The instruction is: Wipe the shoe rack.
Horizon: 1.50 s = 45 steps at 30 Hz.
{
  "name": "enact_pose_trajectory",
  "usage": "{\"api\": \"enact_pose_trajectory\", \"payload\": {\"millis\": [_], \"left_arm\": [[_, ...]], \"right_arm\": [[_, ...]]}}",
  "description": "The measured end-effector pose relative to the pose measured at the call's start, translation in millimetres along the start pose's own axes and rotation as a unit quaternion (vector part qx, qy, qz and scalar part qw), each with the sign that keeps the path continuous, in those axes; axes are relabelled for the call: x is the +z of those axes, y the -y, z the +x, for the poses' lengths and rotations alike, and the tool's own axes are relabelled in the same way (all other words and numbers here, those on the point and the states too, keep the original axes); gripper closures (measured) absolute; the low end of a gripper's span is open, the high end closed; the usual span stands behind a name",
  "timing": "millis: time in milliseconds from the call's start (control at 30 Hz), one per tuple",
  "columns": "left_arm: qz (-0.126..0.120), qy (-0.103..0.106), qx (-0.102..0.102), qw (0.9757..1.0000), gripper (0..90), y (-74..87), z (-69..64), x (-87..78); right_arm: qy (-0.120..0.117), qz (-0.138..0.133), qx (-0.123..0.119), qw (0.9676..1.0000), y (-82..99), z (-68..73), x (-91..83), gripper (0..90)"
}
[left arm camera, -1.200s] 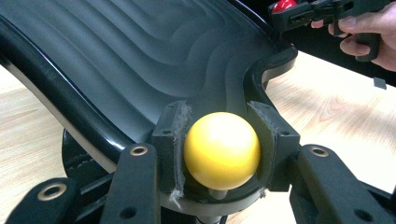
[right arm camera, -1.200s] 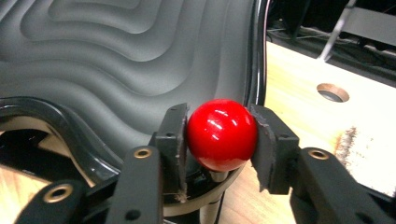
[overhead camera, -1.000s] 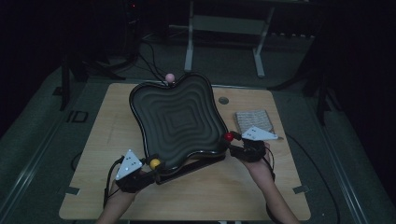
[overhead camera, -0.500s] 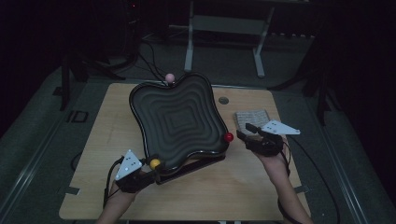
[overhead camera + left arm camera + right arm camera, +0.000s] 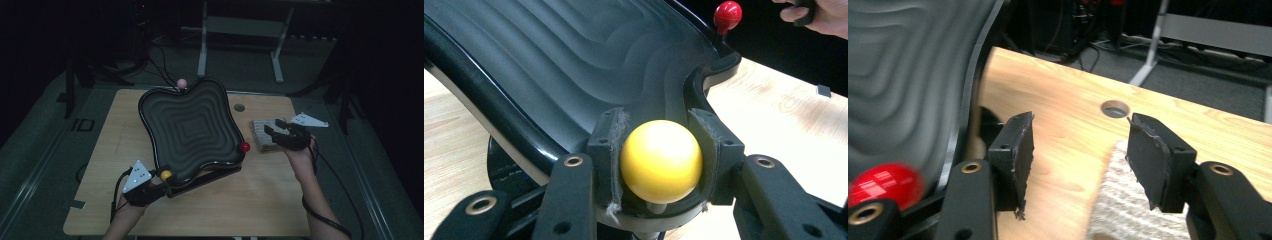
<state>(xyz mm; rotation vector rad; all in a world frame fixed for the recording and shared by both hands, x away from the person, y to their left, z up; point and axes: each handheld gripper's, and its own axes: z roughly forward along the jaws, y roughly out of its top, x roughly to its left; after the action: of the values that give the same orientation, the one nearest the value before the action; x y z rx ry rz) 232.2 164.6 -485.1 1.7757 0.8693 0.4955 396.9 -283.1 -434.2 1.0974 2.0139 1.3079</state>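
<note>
A black wavy tray (image 5: pixel 192 125) sits tilted on a dark base, with ball knobs on its rim. The left gripper (image 5: pixel 159 184) is shut on the yellow knob (image 5: pixel 165 175) at the front left corner. In the left gripper view both pads (image 5: pixel 610 145) press the yellow knob (image 5: pixel 661 161). The red knob (image 5: pixel 245 146) on the right rim stands free. The right gripper (image 5: pixel 272 129) hovers to its right over a woven pad (image 5: pixel 261 135). Its jaws have just been opening and nothing is between them (image 5: pixel 1078 150). The red knob (image 5: pixel 885 185) shows blurred at its lower left.
A pink knob (image 5: pixel 182 82) tops the tray's far edge. The wooden table (image 5: pixel 280 200) has a round hole (image 5: pixel 239 107) near the pad. Cables trail off the back edge, and a metal stand (image 5: pixel 240 30) is on the floor behind.
The right gripper left the red knob and moved right and slightly up to the woven pad, its jaws wider apart. The left gripper and the tray stayed put.
</note>
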Motion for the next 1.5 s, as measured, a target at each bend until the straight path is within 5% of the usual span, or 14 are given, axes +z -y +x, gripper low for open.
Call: {"api": "enact_pose_trajectory", "payload": {"millis": [633,1200,1400,1500], "left_arm": [[-0.001,0.001,-0.003,1.0000,58.7,0.3,-0.1,-0.3],[-0.008,0.008,-0.011,0.9999,58.8,1.8,1.4,-0.4],[-0.002,0.008,-0.010,0.9999,58.8,0.4,1.2,-0.5],[0.003,0.010,-0.008,0.9999,58.8,-0.6,2.0,-0.5]], "right_arm": [[0.060,0.059,0.037,0.9958,10.7,-49.1,56.7,32.2],[0.071,0.098,0.048,0.9915,27.8,-64.3,104.7,24.4],[0.074,0.118,0.065,0.9880,38.4,-68.5,123.2,24.6],[0.092,0.137,0.055,0.9848,43.2,-71.3,132.3,22.7]]}}
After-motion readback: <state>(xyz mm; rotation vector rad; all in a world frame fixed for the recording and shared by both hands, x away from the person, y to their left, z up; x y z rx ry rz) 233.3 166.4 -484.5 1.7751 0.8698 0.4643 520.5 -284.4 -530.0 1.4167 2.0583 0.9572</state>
